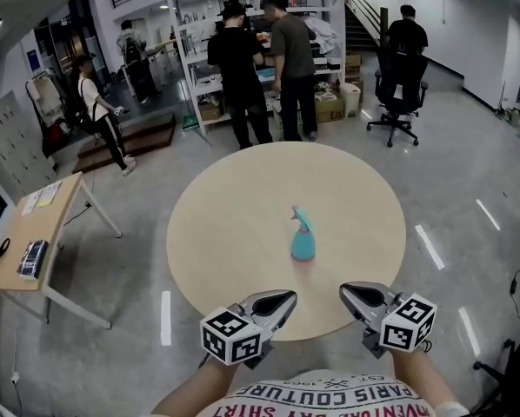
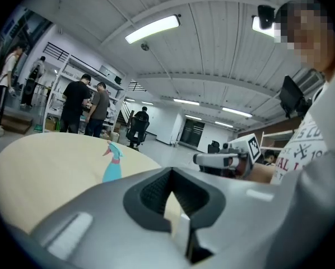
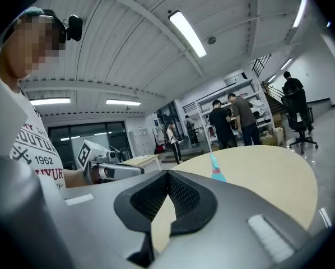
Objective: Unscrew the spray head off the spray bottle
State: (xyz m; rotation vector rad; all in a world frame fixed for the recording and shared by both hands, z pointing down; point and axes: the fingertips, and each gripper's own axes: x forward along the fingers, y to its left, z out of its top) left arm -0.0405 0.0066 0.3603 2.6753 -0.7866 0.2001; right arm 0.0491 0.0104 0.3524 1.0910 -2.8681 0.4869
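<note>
A teal spray bottle [image 1: 302, 236] with a pink collar and a teal spray head stands upright near the middle of the round beige table [image 1: 243, 224]. Both grippers hover at the table's near edge, well short of the bottle. My left gripper [image 1: 279, 301] is shut with nothing in it, and my right gripper [image 1: 356, 294] is shut and empty too. The left gripper view shows the bottle [image 2: 112, 163] far off to the left and the right gripper [image 2: 220, 159] alongside. In the right gripper view the bottle [image 3: 215, 169] stands beyond the closed jaws, with the left gripper [image 3: 112, 171] to the left.
Several people stand at white shelves [image 1: 243, 24] behind the table. A black office chair [image 1: 397, 94] is at the back right. A small wooden desk [image 1: 34, 233] with a dark device stands to the left. The floor is grey concrete.
</note>
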